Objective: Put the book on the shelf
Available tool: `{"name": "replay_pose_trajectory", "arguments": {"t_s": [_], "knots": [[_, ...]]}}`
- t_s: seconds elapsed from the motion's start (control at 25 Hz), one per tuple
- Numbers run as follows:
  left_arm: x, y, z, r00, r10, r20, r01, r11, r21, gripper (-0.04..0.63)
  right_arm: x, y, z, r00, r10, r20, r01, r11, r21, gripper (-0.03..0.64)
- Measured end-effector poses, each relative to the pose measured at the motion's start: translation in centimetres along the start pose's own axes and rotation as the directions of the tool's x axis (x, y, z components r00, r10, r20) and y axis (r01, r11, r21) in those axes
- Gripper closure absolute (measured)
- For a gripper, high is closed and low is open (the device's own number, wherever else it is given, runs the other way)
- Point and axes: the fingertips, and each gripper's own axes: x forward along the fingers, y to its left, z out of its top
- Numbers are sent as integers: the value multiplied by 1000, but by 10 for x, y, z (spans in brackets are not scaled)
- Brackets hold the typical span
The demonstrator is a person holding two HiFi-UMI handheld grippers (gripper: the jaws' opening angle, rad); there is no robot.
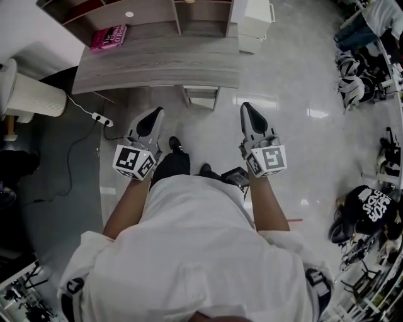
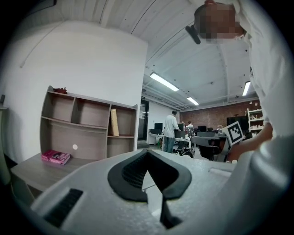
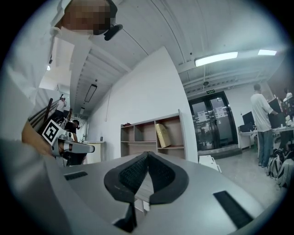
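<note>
Pink book point(image 1: 108, 36) is spotted flat on the wooden desk point(image 1: 157, 66) below the shelf point(image 1: 177, 16), well apart from both grippers. Left gripper point(image 1: 153, 118) and right gripper point(image 1: 249, 113) are carried with jaws pressed together, nothing between them; they should be opened before the book is approached squarely
</note>
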Motion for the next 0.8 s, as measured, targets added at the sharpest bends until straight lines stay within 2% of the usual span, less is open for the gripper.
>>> {"name": "replay_pose_trajectory", "arguments": {"t_s": [0.12,0.2,0.36,0.52,0.64,0.8], "knots": [[-11,-1,2,999,43,12,-43,999,6,584,-10,4,-3,1000,-18,4,18,1000,13,601],[-14,-1,3,999,43,17,-43,999,9,584,-12,7,-3,1000,-24,5,24,1000,19,601],[-18,2,0,1000,3,13,-3,1000,-11,584,-12,18,-7,1000,-28,-5,28,999,33,601],[-21,4,19,996,-43,73,50,994,-97,584,-6,26,-8,1000,-22,-16,23,996,84,601],[-23,5,27,993,-72,89,78,995,-65,584,-6,38,-5,999,-31,-20,32,996,81,601],[-32,15,18,993,-88,82,95,992,-88,584,-3,60,-1,999,-16,-29,17,999,41,603]]}}
